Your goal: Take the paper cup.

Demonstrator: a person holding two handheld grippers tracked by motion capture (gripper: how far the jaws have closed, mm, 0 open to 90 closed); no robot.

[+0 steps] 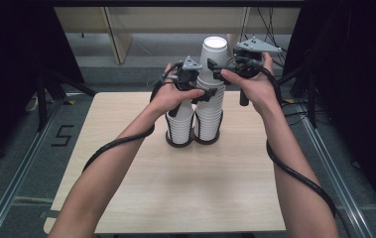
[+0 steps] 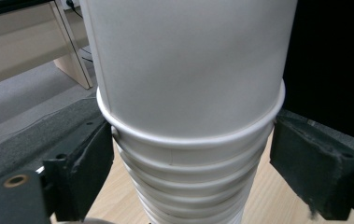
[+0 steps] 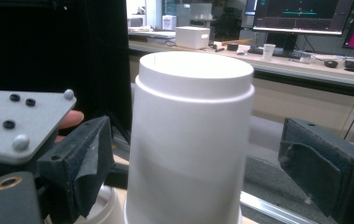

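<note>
Two stacks of upside-down white paper cups stand in a black double-ring holder [image 1: 192, 143] on the table. The left stack [image 1: 180, 126] is short, the right stack [image 1: 210, 111] tall. My left gripper [image 1: 204, 93] [image 2: 188, 168] reaches across to the tall stack, and its pads [image 2: 88, 172] press on the rims just under the top cup [image 2: 188, 60]. My right gripper [image 1: 221, 73] [image 3: 195, 163] is open around that top cup [image 1: 214, 52] [image 3: 191, 140], with a gap on each side of it.
The holder sits at the far middle of the light wood table [image 1: 175, 188]. Dark curtains hang at both sides. Rails run along the floor, and a desk with monitors [image 3: 300, 16] stands beyond the table.
</note>
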